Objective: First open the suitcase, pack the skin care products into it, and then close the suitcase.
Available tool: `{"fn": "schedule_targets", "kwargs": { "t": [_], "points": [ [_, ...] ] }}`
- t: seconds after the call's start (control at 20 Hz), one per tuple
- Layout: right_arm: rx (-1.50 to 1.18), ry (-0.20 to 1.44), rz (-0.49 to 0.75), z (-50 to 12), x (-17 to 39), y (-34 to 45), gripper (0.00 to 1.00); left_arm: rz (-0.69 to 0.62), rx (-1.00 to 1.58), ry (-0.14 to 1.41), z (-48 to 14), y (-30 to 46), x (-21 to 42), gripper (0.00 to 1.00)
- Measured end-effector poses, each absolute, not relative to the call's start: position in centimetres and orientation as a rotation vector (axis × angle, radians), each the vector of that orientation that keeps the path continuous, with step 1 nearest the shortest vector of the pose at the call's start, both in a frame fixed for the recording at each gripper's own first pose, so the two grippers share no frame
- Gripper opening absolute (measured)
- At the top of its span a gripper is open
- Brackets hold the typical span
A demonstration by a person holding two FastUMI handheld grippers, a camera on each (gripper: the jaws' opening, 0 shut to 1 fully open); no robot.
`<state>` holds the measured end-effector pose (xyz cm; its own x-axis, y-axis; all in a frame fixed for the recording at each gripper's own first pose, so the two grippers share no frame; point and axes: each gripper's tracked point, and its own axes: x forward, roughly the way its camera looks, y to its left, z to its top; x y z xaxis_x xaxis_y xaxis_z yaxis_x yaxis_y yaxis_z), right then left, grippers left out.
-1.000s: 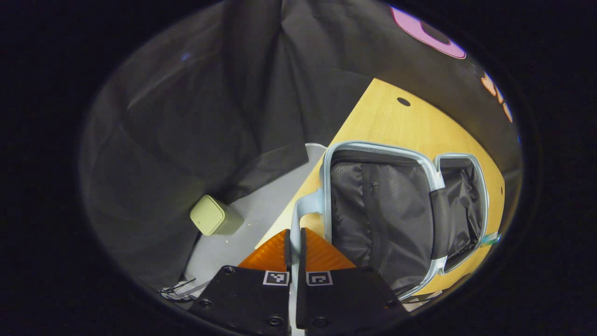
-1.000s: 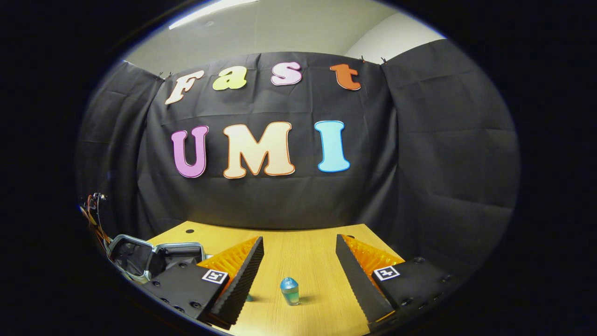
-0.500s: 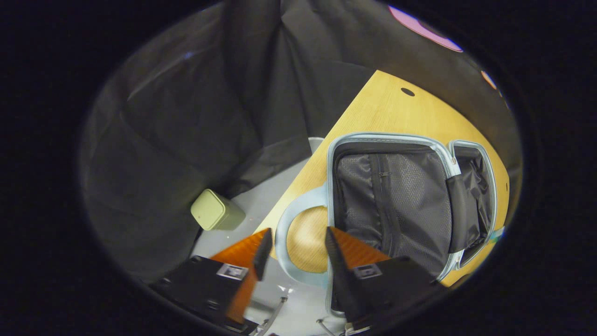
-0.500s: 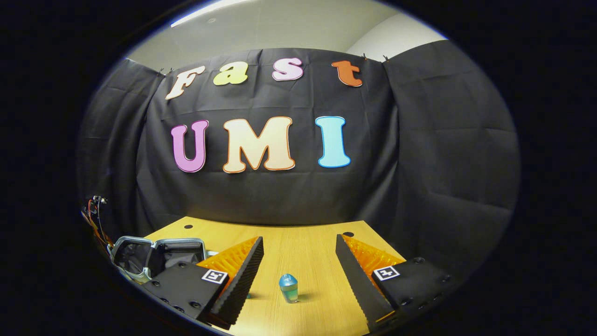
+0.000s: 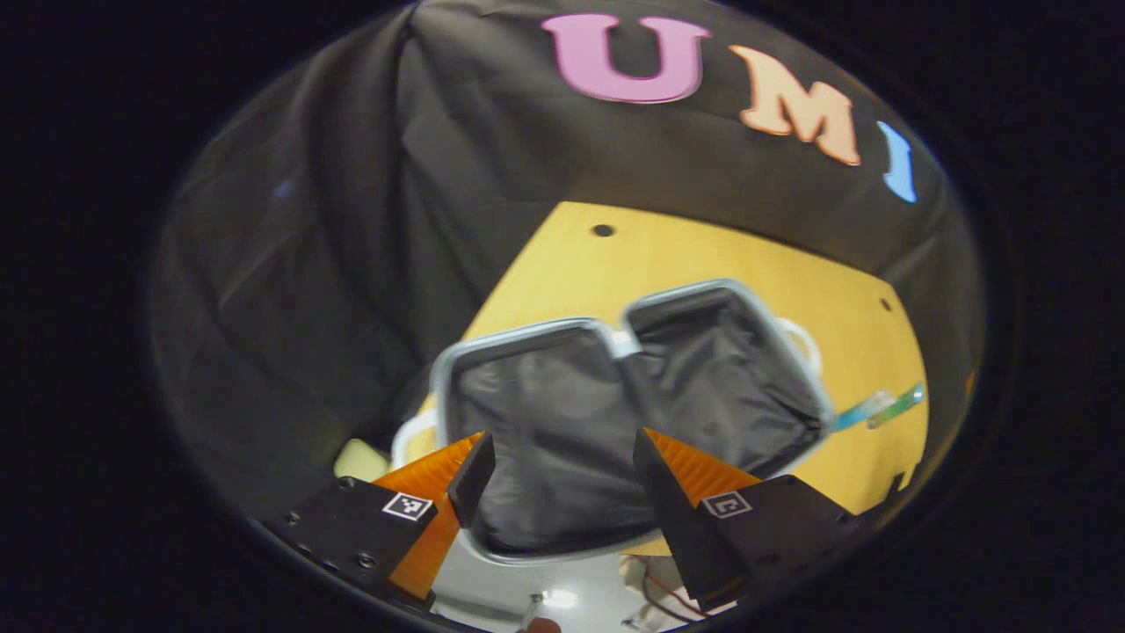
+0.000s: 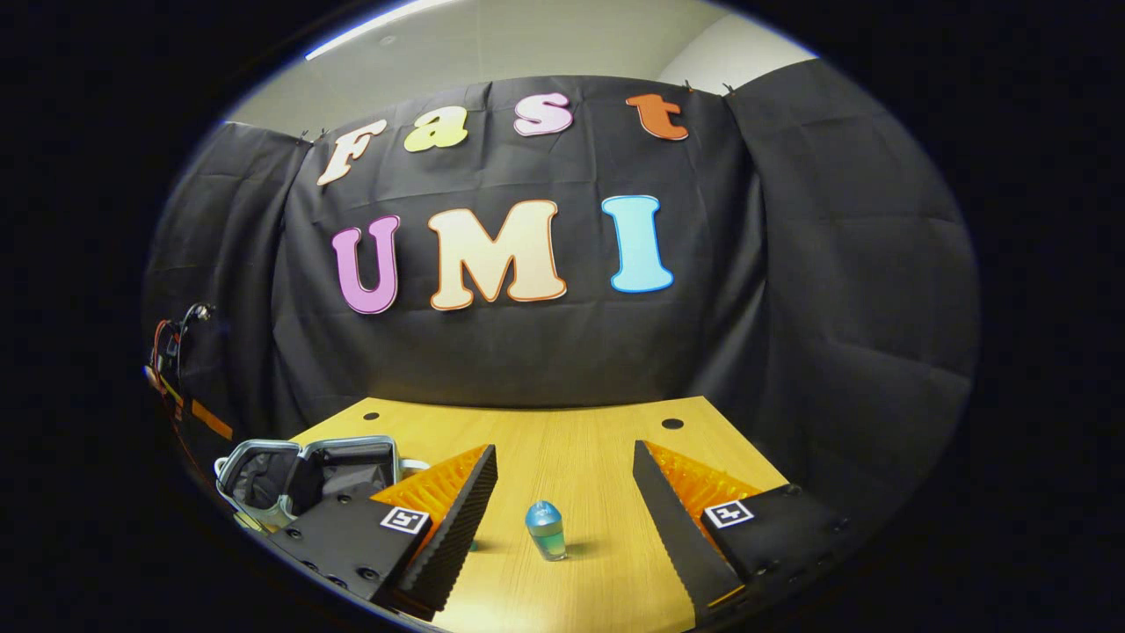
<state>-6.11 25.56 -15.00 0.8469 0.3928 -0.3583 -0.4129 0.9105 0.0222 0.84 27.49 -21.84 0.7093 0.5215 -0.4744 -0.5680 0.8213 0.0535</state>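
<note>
The pale blue suitcase (image 5: 615, 338) lies open flat on the wooden table (image 5: 703, 264), both halves showing dark lining. My left gripper (image 5: 562, 457) hovers open above its near half, holding nothing. A thin blue-green tube (image 5: 879, 409) lies on the table right of the suitcase. In the right gripper view, a small blue-capped skin care bottle (image 6: 546, 530) stands upright on the table (image 6: 571, 448), between and just beyond the fingers of my open right gripper (image 6: 562, 497). The open suitcase (image 6: 303, 466) sits at the far left there.
A pale green bin (image 5: 360, 459) stands on the floor left of the table. Cables and a stand (image 6: 176, 352) sit at the left edge in the right gripper view. Black cloth walls close in the table's far side. Small round holes (image 6: 672, 423) mark the tabletop.
My left gripper let go of the suitcase's handle, opened wide and swung round over the open case. The right gripper stayed open and shifted only slightly toward the bottle.
</note>
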Motion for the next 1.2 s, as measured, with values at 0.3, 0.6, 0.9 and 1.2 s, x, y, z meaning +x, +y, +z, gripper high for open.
{"fn": "schedule_targets", "kwargs": {
  "t": [0.3,0.6,0.9,1.2],
  "points": [
    [-0.029,0.440,0.481,-17.4,-5.5,25.3,0.97,0.345,-0.155,0.476,-22.6,11.6,9.7,0.96],
    [-0.028,0.537,0.550,-22.4,-5.8,26.0,0.98,0.175,-0.078,0.414,-25.4,2.2,18.6,0.96],
    [-0.009,0.617,0.598,-27.8,-6.0,25.8,0.98,0.152,-0.053,0.376,-29.7,0.1,23.3,0.96],
    [-0.018,0.668,0.639,-31.7,-5.9,25.3,0.98,0.198,-0.112,0.397,-34.5,1.0,26.8,0.97]
  ]
}}
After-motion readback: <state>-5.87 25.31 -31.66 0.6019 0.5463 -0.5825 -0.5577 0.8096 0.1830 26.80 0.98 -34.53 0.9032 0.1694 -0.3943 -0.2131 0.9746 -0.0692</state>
